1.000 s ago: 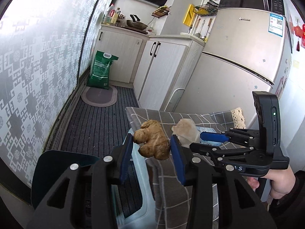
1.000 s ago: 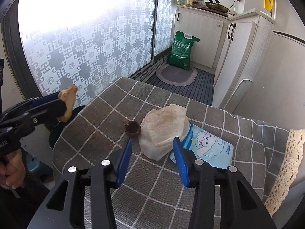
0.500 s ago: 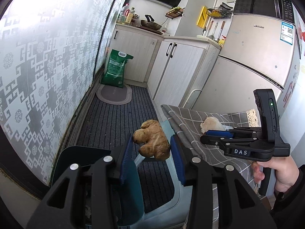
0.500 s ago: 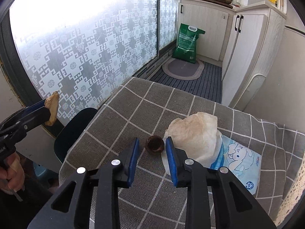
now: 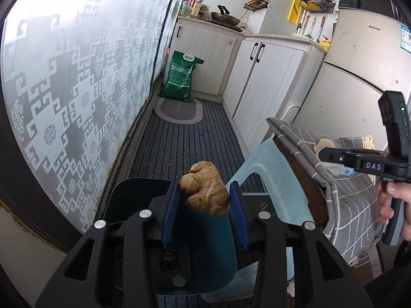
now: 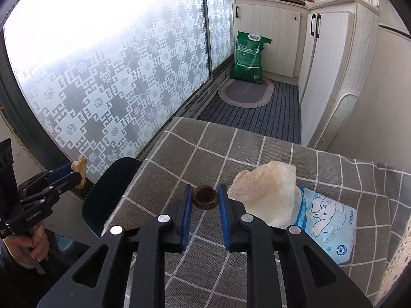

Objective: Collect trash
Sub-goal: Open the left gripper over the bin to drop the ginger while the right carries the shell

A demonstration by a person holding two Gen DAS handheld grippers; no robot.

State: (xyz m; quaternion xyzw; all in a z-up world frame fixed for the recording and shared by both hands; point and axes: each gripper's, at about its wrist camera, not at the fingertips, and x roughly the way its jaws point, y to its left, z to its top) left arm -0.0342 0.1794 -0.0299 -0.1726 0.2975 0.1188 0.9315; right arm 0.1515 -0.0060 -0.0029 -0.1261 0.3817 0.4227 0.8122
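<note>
My left gripper [image 5: 204,200] is shut on a knobbly tan ginger root [image 5: 205,192] and holds it above the open dark teal trash bin [image 5: 205,251] beside the table. It also shows in the right wrist view [image 6: 78,170]. My right gripper [image 6: 205,199] has its blue pads on both sides of a small brown shell-like cup [image 6: 205,197] on the checked tablecloth [image 6: 205,159]; whether they press it I cannot tell. A crumpled pale paper wrapper [image 6: 267,190] lies just to its right, over a blue-and-white tissue pack [image 6: 326,220].
A light blue plastic stool [image 5: 269,169] stands between bin and table. A patterned frosted window [image 5: 77,77] runs along the left. A green sack [image 5: 179,77], an oval mat [image 5: 179,110], white cabinets [image 5: 269,82] and a fridge [image 5: 359,64] lie beyond.
My left gripper carried the ginger root off the table to the left and over the bin. My right gripper moved left from the paper wrapper and narrowed around the brown cup.
</note>
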